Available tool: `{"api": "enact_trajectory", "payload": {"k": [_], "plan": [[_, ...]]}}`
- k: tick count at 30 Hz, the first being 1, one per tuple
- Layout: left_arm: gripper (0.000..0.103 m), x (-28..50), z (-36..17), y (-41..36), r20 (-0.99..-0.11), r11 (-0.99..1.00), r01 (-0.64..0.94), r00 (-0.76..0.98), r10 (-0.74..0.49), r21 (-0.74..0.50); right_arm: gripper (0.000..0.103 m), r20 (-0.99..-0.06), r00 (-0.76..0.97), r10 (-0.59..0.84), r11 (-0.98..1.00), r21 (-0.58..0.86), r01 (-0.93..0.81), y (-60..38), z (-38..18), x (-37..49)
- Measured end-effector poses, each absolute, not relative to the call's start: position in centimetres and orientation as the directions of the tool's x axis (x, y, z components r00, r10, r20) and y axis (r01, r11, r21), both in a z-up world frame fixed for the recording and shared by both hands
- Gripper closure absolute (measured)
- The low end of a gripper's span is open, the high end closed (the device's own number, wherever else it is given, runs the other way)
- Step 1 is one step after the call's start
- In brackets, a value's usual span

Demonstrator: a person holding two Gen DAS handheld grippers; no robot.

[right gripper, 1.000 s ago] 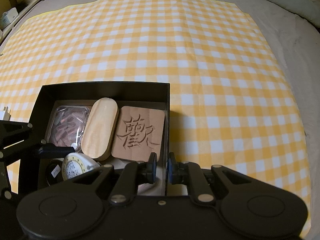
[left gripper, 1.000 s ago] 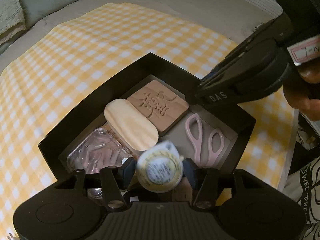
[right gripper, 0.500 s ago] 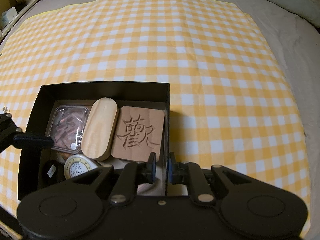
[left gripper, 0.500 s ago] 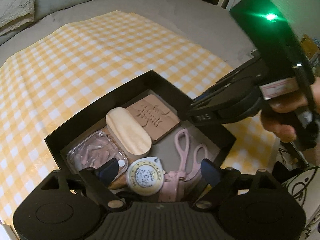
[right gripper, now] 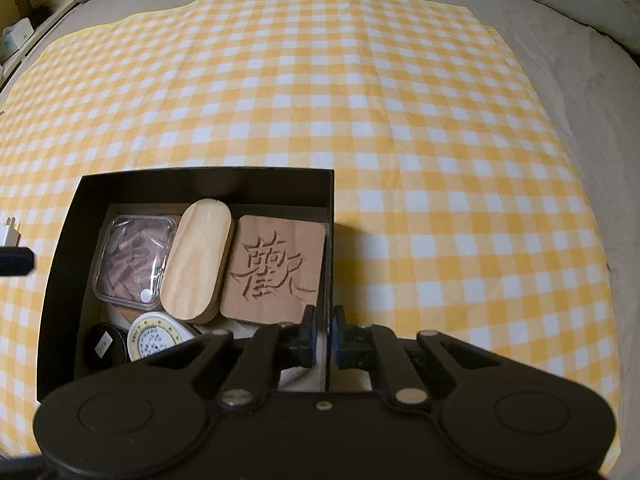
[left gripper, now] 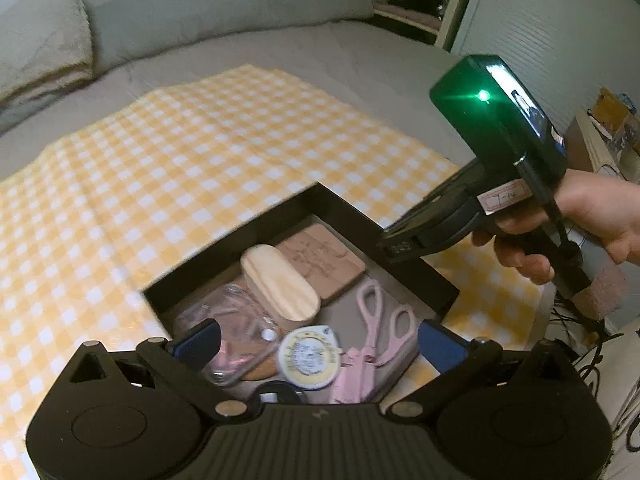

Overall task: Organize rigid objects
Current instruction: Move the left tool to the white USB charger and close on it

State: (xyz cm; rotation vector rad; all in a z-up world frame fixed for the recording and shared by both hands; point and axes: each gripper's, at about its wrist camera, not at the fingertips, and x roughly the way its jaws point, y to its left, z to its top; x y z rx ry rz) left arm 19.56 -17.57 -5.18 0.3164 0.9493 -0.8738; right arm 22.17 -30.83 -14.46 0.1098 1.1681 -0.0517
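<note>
A round cream plastic tape measure with a printed label lies in the matte black cardboard box (beside pink scissors). The left gripper has just spread wide, empty; the right gripper pinches the box's right wall.

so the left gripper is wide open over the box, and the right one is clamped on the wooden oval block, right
Not quite. The right gripper is clamped on the side wall of the black box, not on the wooden oval block, which lies loose inside; the right wrist view shows it. The left gripper is indeed wide open over the box.
</note>
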Motion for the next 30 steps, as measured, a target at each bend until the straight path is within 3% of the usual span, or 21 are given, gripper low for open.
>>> {"api": "enact_trajectory", "payload": {"k": [12,22,30], "plan": [[0.000,21.3,-3.8,-11.2,-0.777,0.727,0.685,0.439,-0.451,-0.034,0.100,-0.912,0.410,0.013,0.994,0.057,0.097,-32.3,-13.3,22.2],[0.000,25.0,-5.6,-3.2,-0.797,0.864,0.502,0.536,-0.278,0.036,0.099,-0.912,0.410,0.009,0.994,0.053,0.096,-32.1,-13.4,22.2],[0.000,26.7,-8.8,1.0,-0.845,0.892,0.444,0.507,-0.172,0.085,0.099,-0.912,0.409,0.008,0.994,0.052,0.095,-32.0,-13.4,22.2]]}}
